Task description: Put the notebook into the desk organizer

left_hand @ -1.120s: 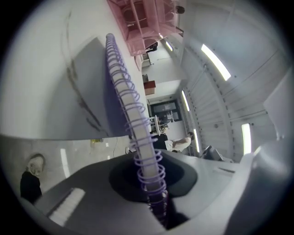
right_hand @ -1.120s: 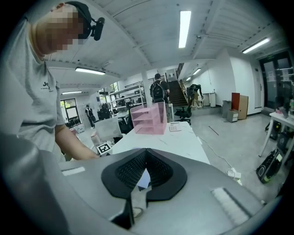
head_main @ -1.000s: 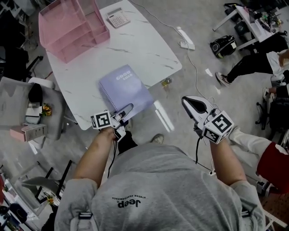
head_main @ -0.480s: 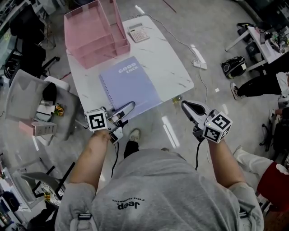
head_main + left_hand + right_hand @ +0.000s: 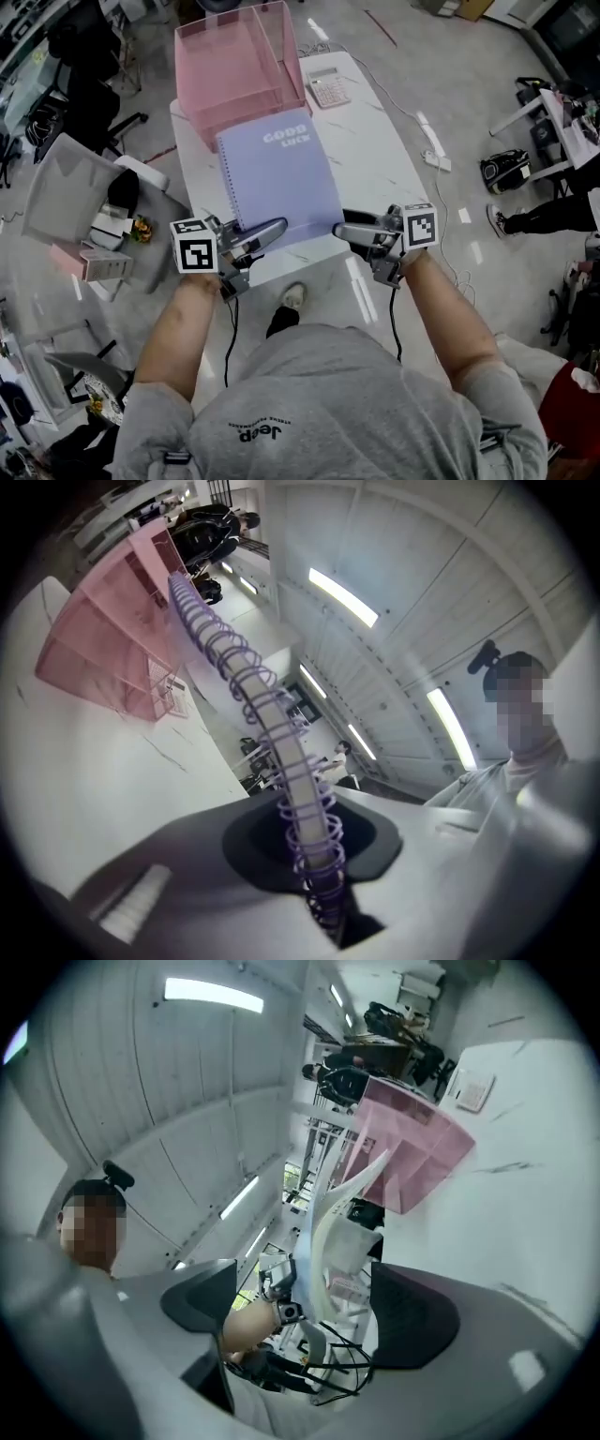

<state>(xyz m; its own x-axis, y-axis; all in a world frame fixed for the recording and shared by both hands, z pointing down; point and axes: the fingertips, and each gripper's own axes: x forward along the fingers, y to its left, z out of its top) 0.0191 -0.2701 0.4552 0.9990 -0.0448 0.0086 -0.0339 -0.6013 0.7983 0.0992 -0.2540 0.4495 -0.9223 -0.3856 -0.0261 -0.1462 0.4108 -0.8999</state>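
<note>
My left gripper (image 5: 272, 228) is clamped on the notebook (image 5: 281, 178) at its spiral edge. My right gripper (image 5: 347, 230) has its 2 jaws opening, the notebook's other edge loose between them. Its far end is by the organizer (image 5: 239, 66) on the table (image 5: 375, 159).

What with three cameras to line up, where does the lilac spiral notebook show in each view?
Head view: notebook at centre, its far edge at the pink desk organizer.
Left gripper view: its spiral runs up-left from the clamped jaws of the left gripper.
Right gripper view: edge-on at centre, between the opening jaws of the right gripper, pads not touching it.
Shared landmark: that organizer, beyond the notebook in all three.
</note>
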